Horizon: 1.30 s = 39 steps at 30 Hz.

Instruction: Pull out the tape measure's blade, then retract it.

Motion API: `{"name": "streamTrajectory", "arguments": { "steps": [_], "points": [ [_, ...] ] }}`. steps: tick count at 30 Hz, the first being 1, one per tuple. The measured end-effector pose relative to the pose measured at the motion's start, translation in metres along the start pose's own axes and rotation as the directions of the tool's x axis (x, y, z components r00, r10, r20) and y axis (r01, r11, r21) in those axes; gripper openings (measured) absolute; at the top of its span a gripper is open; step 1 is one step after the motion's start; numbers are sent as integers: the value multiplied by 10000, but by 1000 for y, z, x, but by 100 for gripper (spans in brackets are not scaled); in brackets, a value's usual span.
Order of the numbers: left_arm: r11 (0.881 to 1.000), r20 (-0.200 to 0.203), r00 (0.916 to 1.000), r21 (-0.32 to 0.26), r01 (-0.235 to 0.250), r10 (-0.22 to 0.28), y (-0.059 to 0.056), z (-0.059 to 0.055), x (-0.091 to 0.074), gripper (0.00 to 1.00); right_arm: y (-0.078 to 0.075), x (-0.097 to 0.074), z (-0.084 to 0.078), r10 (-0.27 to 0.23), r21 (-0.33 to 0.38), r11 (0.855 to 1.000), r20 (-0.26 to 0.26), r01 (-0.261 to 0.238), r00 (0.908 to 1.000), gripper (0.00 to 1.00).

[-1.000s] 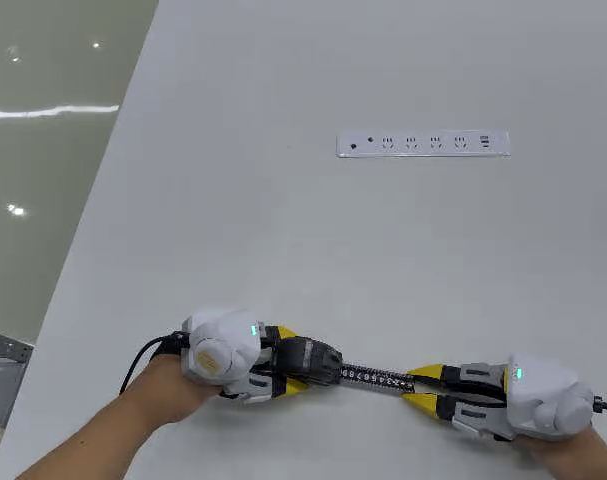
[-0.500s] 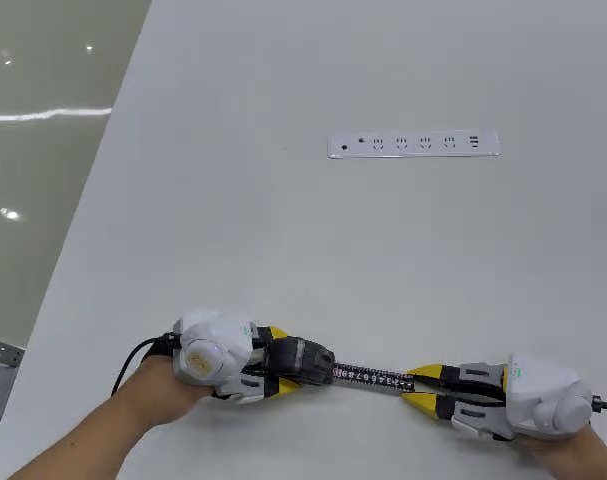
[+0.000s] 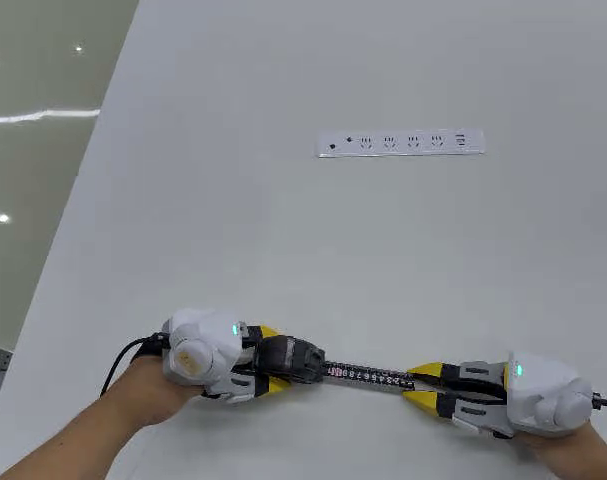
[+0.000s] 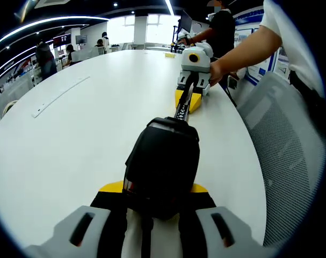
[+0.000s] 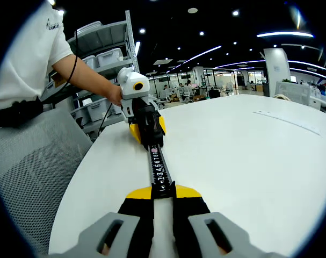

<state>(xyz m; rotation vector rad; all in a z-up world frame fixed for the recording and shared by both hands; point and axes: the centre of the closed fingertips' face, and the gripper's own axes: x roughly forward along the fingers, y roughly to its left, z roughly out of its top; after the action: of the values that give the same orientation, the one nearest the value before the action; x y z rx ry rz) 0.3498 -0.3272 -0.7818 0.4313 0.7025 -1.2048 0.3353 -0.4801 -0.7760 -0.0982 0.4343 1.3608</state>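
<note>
While the left tool [image 3: 276, 361] clamps the tape measure's case [image 3: 295, 358], the right tool [image 3: 420, 387] pinches its extended blade [image 3: 368, 375] near the surface's [image 3: 283, 230] edge.

The tape measure [image 4: 163, 161] has a black case, and its blade [image 5: 158, 166] is black with white numerals. The left claw [image 3: 275, 358] and the right claw [image 3: 415, 385] each have a white body, black jaws with yellow tips, and a small green light. The tabletop [image 3: 283, 230] is plain pale grey-white. The power strip [image 3: 400, 143] is white with dark sockets. The floor [image 3: 33, 150] is glossy grey-green.
</note>
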Motion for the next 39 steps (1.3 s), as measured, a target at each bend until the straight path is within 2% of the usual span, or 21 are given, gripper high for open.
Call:
{"name": "streamTrajectory", "arguments": {
  "steps": [39],
  "points": [
    [10000,-97,10000,67,12,-12,0,0,1,33,-6,-41,-14,-384,373,9986,73,381,9992,10]
  ]
}}
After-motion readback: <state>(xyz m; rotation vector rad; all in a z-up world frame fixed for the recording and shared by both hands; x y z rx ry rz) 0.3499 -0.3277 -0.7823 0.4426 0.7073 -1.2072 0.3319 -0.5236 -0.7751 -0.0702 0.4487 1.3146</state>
